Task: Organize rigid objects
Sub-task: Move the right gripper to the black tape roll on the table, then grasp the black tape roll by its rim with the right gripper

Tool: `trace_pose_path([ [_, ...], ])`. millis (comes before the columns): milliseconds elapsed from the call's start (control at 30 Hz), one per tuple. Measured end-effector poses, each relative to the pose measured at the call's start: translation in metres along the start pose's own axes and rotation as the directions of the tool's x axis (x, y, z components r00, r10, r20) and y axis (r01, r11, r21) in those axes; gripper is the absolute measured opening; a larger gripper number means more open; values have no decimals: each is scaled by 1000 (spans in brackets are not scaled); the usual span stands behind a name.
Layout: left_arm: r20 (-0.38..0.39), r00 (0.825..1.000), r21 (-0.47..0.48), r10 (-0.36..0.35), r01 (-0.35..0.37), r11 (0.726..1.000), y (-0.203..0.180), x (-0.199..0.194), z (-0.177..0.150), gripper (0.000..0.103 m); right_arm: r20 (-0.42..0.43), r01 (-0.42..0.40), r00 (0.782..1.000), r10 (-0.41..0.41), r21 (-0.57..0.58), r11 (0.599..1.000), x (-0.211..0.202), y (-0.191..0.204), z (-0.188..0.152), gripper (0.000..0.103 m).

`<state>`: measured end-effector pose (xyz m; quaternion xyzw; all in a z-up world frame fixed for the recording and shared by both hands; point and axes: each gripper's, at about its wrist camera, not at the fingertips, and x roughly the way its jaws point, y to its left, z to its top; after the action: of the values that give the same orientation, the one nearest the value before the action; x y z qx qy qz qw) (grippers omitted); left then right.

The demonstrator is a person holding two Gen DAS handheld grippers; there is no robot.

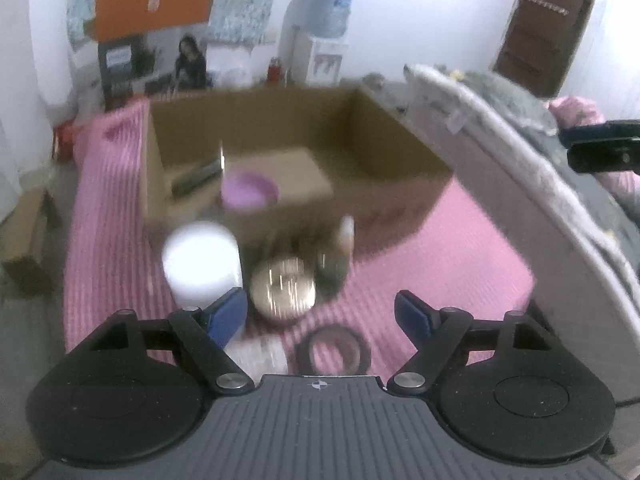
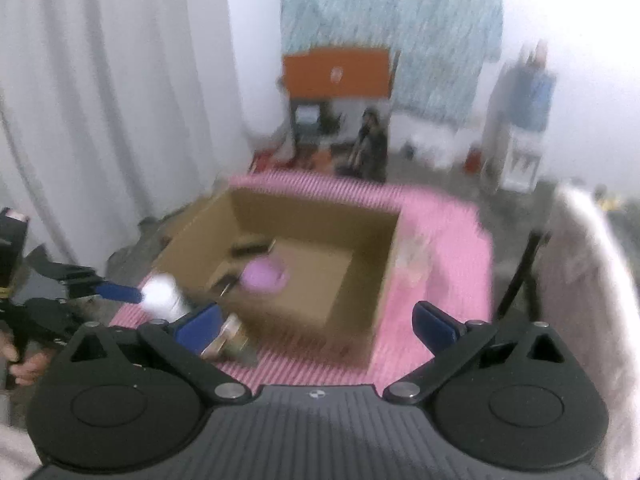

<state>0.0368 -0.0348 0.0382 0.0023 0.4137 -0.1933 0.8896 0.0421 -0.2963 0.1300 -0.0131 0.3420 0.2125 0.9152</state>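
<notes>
On the pink ribbed mat (image 1: 460,256) an open cardboard box (image 1: 384,136) stands as the collecting place, and some things already lie in it: a purple bowl (image 1: 250,192) on the floor of the box and a dark flat item (image 1: 196,178) leaning near its left wall, too blurred to name. The box sits at the far side of the mat, probably so that the loose pieces in front of it can be lifted straight in.

Those loose pieces wait in a cluster just before the box: a white cylindrical jar (image 1: 202,262), a shiny round metal piece (image 1: 284,288) beside it, a small dark bottle (image 1: 340,256) to its right, and a dark ring (image 1: 334,350) flat on the mat nearest the camera. A pale item lies next to the ring, unclear.

The left gripper (image 1: 320,312) has its blue pads apart with nothing between them, and hangs above the cluster – in my judgement lined up to pick the next piece, the metal one or the ring being closest. The right gripper (image 2: 316,326) stands wide open and empty too, pointing down toward the box's near corner; in its view the left gripper shows at the left edge beside the white jar, a hand (image 2: 24,364) on its handle.

No brand or writing can be read – both views are smeared; an orange panel (image 1: 154,4) far behind bears a mark that I cannot make out
</notes>
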Motion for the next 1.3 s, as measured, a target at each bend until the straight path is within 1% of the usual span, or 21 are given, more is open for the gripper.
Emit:
trace_pose_path([
  [100, -24, 998, 13, 59, -58, 998, -6, 9, -25, 81, -59, -79, 995, 83, 63, 995, 26, 9, -31, 103],
  [200, -38, 995, 70, 96, -93, 993, -15, 21, -43, 81, -96, -140, 983, 153, 134, 981, 56, 20, -59, 103],
  [267, -57, 993, 92, 105, -100, 991, -20, 28, -51, 81, -116, -175, 974, 196, 169, 970, 73, 26, -71, 100],
  [333, -74, 992, 115, 100, -91, 989, -24, 35, -58, 79, -136, -193, 966, 220, 189, 963, 91, 35, -80, 99],
  [367, -83, 991, 124, 103, -92, 988, -26, 40, -60, 78, -145, -198, 963, 228, 195, 961, 99, 38, -85, 97],
  [400, -89, 991, 130, 104, -92, 987, -27, 43, -62, 76, -156, -197, 961, 230, 199, 960, 107, 41, -88, 95],
  [467, -103, 989, 135, 107, -93, 986, -27, 51, -62, 71, -178, -192, 957, 229, 200, 961, 123, 46, -92, 86],
  [500, -107, 988, 136, 107, -92, 986, -26, 53, -63, 69, -189, -185, 956, 223, 202, 962, 130, 49, -93, 84],
  [567, -118, 988, 130, 103, -87, 988, -24, 58, -61, 66, -205, -179, 953, 222, 207, 962, 140, 54, -99, 72],
  [600, -121, 987, 131, 102, -86, 988, -23, 59, -60, 64, -215, -183, 950, 228, 210, 960, 148, 56, -100, 69],
  [700, -129, 986, 139, 103, -85, 987, -22, 64, -59, 63, -243, -187, 940, 240, 220, 957, 166, 57, -103, 59],
  [767, -130, 987, 139, 94, -76, 987, -21, 66, -57, 62, -261, -194, 932, 251, 226, 955, 174, 58, -105, 48],
  [800, -129, 988, 142, 90, -71, 987, -21, 66, -56, 62, -267, -196, 929, 255, 226, 954, 176, 58, -105, 45],
  [867, -127, 989, 146, 79, -61, 987, -22, 67, -54, 61, -268, -197, 929, 254, 220, 955, 178, 59, -106, 36],
  [933, -127, 990, 150, 67, -48, 988, -25, 68, -52, 61, -271, -199, 928, 257, 222, 955, 178, 57, -107, 31],
  [1000, -129, 991, 155, 46, -25, 988, -29, 69, -50, 61, -279, -210, 921, 273, 236, 949, 178, 55, -108, 30],
  [1133, -137, 991, 179, -7, 32, 983, -43, 71, -45, 61, -279, -179, 929, 243, 235, 955, 166, 47, -112, 30],
  [1233, -151, 987, 207, -56, 86, 975, -53, 73, -43, 61, -282, -152, 933, 223, 252, 956, 158, 37, -116, 30],
  [1300, -155, 985, 236, -72, 107, 966, -59, 73, -43, 61, -284, -133, 936, 209, 264, 955, 152, 30, -119, 30],
])
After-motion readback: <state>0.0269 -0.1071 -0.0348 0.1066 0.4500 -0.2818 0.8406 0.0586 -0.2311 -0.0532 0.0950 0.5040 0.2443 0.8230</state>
